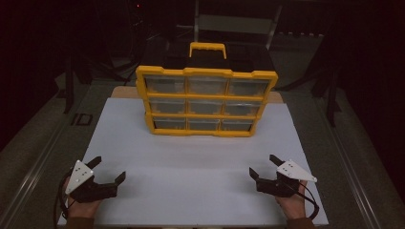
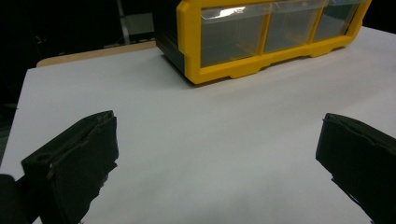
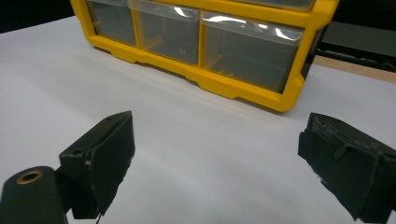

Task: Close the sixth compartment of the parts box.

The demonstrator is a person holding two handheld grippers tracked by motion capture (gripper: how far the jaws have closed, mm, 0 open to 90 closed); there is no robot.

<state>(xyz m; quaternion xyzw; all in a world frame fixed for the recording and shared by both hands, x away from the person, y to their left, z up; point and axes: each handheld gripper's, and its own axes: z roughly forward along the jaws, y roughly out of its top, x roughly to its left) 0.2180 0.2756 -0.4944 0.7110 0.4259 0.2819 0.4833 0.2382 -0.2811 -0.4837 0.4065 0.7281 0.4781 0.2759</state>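
Now your left gripper [image 1: 109, 168] and right gripper [image 1: 261, 165] rest low — jaws wide apart, holding nothing — well before the yellow drawer cabinet [image 1: 205, 101].

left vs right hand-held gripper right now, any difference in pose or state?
The left hand-held gripper sits at the white board's near left corner, the right hand-held gripper at its near right. Left angles inward to the right; right angles inward to the left. Shared: both open, empty, well short of the yellow drawer organizer.

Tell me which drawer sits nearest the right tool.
The bottom-right drawer of the yellow organizer: lowest row, at the right tool's end.
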